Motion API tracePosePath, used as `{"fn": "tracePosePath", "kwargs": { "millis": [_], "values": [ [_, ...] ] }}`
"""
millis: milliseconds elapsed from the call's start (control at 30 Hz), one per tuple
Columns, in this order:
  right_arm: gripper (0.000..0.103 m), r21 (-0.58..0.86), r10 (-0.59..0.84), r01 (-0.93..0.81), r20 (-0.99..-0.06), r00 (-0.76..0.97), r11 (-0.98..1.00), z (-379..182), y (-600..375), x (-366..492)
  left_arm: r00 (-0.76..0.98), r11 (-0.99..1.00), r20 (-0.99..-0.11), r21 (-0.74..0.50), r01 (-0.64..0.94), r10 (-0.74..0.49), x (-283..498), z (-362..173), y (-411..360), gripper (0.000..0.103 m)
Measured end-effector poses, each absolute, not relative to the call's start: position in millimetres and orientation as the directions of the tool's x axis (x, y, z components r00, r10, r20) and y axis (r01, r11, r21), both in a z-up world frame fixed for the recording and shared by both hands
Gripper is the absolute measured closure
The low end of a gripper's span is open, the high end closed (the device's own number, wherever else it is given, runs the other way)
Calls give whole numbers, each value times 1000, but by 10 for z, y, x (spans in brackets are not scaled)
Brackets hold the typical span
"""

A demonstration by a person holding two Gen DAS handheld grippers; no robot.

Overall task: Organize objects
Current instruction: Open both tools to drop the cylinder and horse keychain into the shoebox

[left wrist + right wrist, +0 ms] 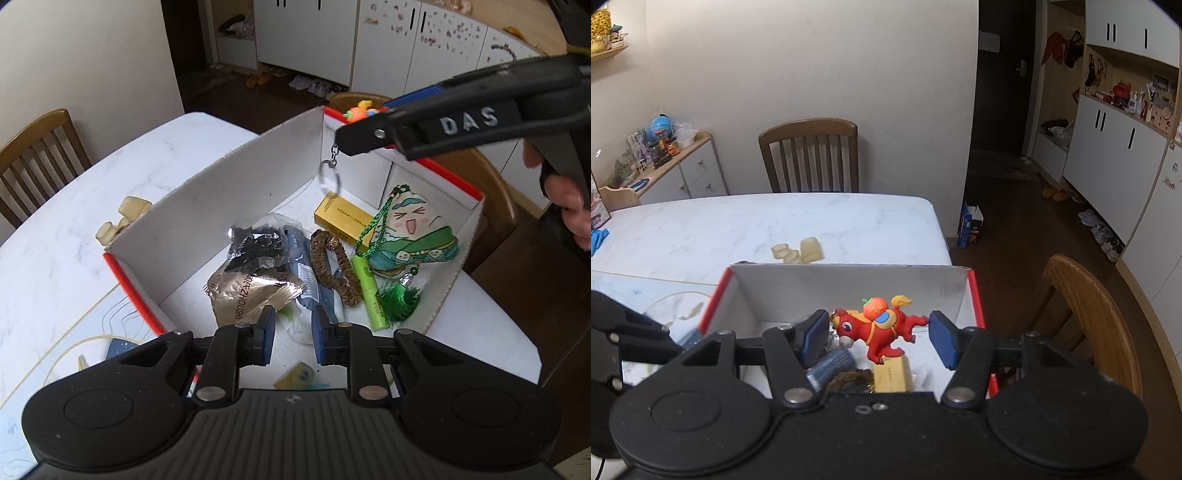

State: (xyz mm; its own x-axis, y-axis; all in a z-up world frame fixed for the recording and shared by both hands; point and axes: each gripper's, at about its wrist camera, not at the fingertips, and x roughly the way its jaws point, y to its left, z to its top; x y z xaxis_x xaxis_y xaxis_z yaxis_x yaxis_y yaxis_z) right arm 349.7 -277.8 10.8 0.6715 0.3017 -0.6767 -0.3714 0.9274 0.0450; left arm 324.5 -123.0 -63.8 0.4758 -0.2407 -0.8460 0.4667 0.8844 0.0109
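A white cardboard box with red edges (236,177) stands on the marble table and holds several things: a foil packet (247,291), a black bagged item (258,240), a bead bracelet (332,266), a gold box (341,216), a green tube (369,291) and a green cartoon charm (413,236). My right gripper (879,332) is over the box, jaws spread wide, with a red horse keychain (879,328) between the pads, touching both. Its key ring (330,175) hangs below in the left wrist view. My left gripper (293,332) is open and empty at the box's near end.
Cream plastic pieces (798,251) lie on the table (701,229) beyond the box. A wooden chair (809,155) stands at the far side, another chair (1097,314) at the right. A yellow piece (295,376) lies below my left gripper.
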Motion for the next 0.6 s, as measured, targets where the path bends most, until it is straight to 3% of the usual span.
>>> {"fn": "tracePosePath", "kwargs": {
  "millis": [600],
  "values": [
    [44, 19, 291, -446, -782, 552, 895, -498, -2690, 3829, 434, 939, -878, -48, 341, -203, 3417, -969, -1251, 82]
  ]
}}
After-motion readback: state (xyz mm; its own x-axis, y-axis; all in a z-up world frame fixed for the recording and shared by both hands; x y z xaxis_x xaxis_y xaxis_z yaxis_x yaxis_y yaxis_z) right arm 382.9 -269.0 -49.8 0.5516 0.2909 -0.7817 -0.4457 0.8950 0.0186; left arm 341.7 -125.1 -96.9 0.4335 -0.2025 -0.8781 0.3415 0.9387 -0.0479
